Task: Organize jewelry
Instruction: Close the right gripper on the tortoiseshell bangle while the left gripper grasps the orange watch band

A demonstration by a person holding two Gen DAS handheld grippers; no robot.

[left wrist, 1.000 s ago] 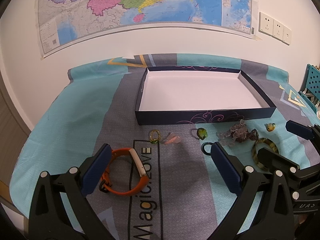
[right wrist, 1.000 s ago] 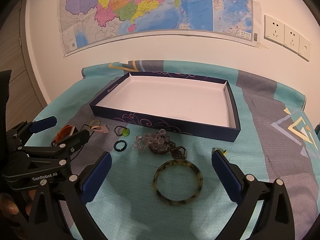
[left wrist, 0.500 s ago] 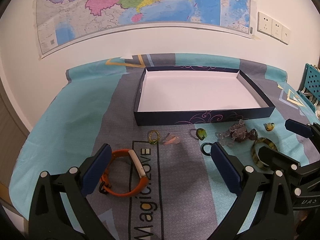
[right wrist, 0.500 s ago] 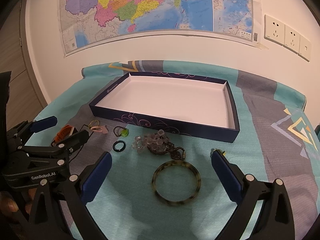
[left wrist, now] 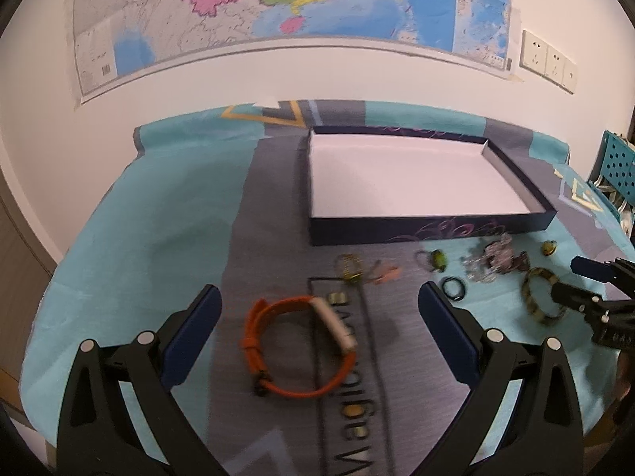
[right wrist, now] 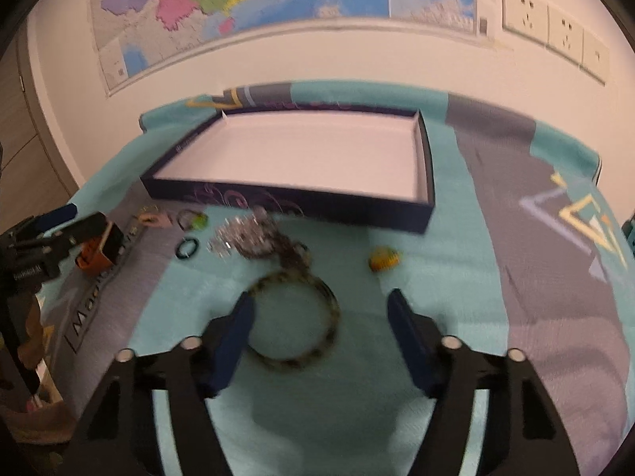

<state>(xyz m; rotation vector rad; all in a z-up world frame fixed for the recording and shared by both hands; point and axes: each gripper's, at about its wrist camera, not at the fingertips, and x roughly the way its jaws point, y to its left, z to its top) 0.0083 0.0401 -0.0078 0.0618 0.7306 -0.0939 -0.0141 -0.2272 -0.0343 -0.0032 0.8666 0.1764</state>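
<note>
A dark blue tray [left wrist: 428, 230] with a white inside lies on the cloth; it also shows in the right wrist view [right wrist: 285, 202]. My left gripper [left wrist: 319, 309] is open, with the orange watch band [left wrist: 293, 341] between its fingers. My right gripper [right wrist: 319, 309] is open over the tortoiseshell bangle [right wrist: 295, 317], which also shows in the left wrist view [left wrist: 539, 297]. Small rings [left wrist: 454, 287], a pink clip [left wrist: 387, 273], a bead bracelet pile [right wrist: 254, 238] and a yellow-green ring [right wrist: 383, 258] lie in front of the tray.
A teal and grey cloth [left wrist: 158, 238] covers the table. The wall with a map [left wrist: 278, 8] and sockets [right wrist: 555, 27] stands behind it. A teal perforated chair [left wrist: 617, 166] is at the far right.
My left gripper has moved left so the orange band now sits between its fingers. My right gripper has moved forward and down over the bangle and narrowed somewhat.
</note>
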